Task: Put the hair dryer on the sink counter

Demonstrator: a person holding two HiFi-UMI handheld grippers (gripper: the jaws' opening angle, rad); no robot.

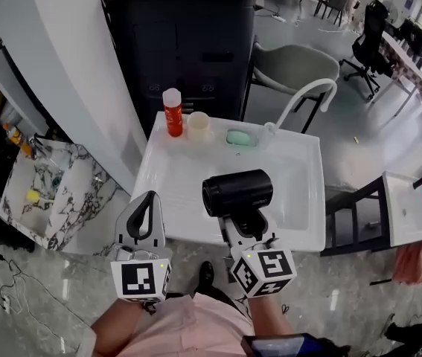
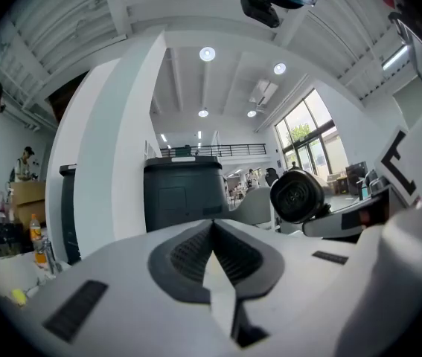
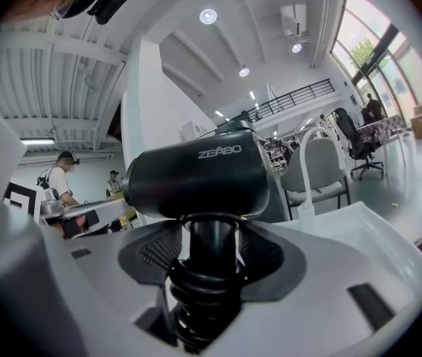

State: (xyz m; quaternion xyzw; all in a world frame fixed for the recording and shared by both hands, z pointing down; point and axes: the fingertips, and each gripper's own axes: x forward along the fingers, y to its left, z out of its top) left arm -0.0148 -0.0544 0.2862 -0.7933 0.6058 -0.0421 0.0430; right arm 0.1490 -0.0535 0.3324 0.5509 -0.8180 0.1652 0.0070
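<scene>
A black hair dryer (image 1: 237, 193) hangs over the front of the white sink counter (image 1: 162, 171), its barrel lying crosswise. My right gripper (image 1: 242, 227) is shut on its handle. In the right gripper view the hair dryer (image 3: 196, 177) fills the middle and its handle stands between the grey pads (image 3: 270, 253). My left gripper (image 1: 142, 216) is at the counter's front left edge, shut and holding nothing; in the left gripper view its pads (image 2: 188, 253) meet, and the hair dryer (image 2: 298, 195) shows to the right.
At the back of the counter stand a red bottle (image 1: 173, 112) and a cream cup (image 1: 198, 126), beside a green soap (image 1: 240, 137) and a white faucet (image 1: 302, 97). A dark cabinet (image 1: 182, 43) is behind, a grey chair (image 1: 292, 69) right of it, a marbled sink (image 1: 50, 192) to the left.
</scene>
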